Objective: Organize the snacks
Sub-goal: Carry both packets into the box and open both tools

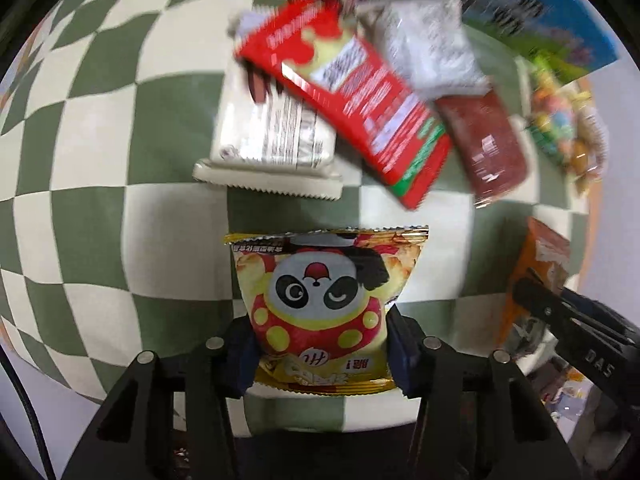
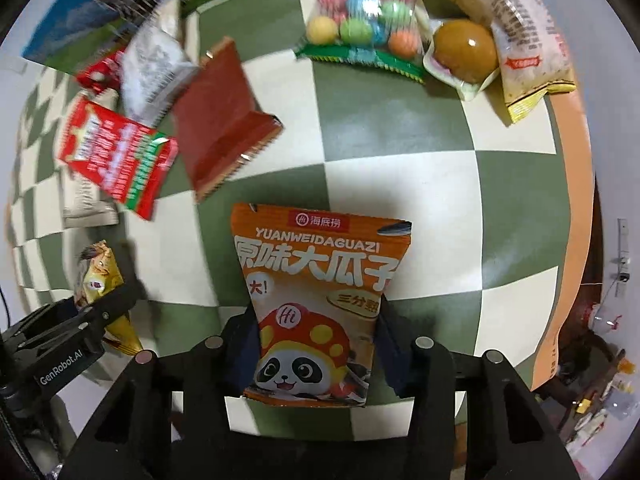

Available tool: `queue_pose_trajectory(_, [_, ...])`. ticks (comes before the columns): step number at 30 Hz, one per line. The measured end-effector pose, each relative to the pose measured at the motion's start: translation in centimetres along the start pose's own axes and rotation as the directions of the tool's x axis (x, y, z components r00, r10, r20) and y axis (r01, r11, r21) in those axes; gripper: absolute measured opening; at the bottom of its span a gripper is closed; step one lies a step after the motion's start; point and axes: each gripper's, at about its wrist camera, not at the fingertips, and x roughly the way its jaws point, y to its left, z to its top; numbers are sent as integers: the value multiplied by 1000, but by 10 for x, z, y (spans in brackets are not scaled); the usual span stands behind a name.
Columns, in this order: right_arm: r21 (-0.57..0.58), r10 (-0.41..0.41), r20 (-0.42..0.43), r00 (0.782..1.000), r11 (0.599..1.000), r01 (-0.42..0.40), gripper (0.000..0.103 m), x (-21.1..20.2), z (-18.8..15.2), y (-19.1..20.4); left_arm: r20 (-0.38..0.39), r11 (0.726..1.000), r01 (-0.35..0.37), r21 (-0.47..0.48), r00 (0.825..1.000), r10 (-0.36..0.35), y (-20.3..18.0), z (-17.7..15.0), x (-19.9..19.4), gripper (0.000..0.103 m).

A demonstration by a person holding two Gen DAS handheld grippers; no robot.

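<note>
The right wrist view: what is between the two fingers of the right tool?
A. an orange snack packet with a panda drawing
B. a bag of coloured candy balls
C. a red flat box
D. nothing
A: the right tool has its fingers pressed on both sides of the orange snack packet with a panda drawing, above the green-and-white checkered cloth.

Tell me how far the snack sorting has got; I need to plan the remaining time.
Nothing looks sorted yet. In hand: the left gripper is shut on a yellow panda bag, the right gripper on an orange seed bag. Left on the checkered cloth: a jumbled pile with a red packet and brown packet, plus a candy ball bag and an egg pack.
</note>
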Motion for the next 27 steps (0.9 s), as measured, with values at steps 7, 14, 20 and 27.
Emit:
queue_pose_trajectory(7, [-6, 144, 87, 986, 990, -144, 51, -74, 11, 5, 157, 992, 126, 30, 979, -130, -11, 25, -104, 49])
queue_pose_trajectory(14, [-85, 247, 241, 939, 969, -233, 51, -163, 65, 5, 304, 983, 140, 122, 937, -171, -49, 124, -193, 49])
queue_pose_trajectory(20, [-134, 189, 380, 906, 980, -148, 51, -210, 149, 30, 315, 989, 55, 138, 944, -96, -62, 224, -194, 49])
queue_pose_trajectory(27, [-141, 105, 368, 924, 988, -56, 51, -207, 261, 34, 207, 996, -21, 88, 978, 2, -51, 325, -146, 50])
